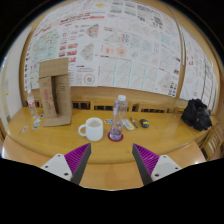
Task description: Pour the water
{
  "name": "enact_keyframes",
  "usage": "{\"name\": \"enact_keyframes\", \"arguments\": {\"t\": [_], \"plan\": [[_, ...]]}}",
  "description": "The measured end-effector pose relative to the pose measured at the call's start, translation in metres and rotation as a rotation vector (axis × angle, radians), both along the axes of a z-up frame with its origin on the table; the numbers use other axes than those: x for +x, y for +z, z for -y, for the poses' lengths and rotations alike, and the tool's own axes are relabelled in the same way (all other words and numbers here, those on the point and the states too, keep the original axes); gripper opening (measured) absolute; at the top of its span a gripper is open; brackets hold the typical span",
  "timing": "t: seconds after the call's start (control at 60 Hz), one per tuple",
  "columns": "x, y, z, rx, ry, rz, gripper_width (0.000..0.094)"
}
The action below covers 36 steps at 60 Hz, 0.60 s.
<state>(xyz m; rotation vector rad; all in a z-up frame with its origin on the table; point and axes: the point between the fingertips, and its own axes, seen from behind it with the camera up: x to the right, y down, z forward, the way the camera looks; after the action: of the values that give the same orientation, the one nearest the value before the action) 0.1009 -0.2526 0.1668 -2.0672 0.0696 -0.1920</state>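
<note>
Your hand-held gripper (112,160) is seen from its own camera, with both fingers reaching forward over the near part of a wooden worktop (60,146). The fingers stand spread wide apart, nothing between them; bare wood fills the gap. Each finger carries a purple pad (76,156) on its inner face, and neither pad touches anything.

Beyond the fingers, about midway across the worktop, you find a clear water bottle (120,115) standing upright on a small round coaster (116,137). Its cap is pale, and its lower part shows a pinkish tint. Just beside the bottle, toward the left finger's side, stands a white mug (92,129) with its handle turned away from the bottle. Mug and bottle are close but apart. Both lie well ahead of the fingertips.

Farther along on the mug's side, a tall brown cardboard box (54,92) stands upright near the back of the worktop. On the bottle's other side, a few small items (139,125) lie on the wood; they are too small to identify. At the far end of that same side rests a dark bag (196,114).

Behind the worktop runs a low wooden rail (150,103), and above it the wall is covered with large printed posters (110,45) bearing diagrams and text you cannot read.
</note>
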Motion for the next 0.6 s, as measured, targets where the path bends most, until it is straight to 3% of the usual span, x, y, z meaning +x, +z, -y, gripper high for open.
{"name": "enact_keyframes", "arguments": {"t": [0.35,0.6], "plan": [[-0.065,0.039,0.193,0.008,-0.003,0.001,0.0851],[-0.091,0.052,0.245,0.021,0.012,0.008,0.0851]]}}
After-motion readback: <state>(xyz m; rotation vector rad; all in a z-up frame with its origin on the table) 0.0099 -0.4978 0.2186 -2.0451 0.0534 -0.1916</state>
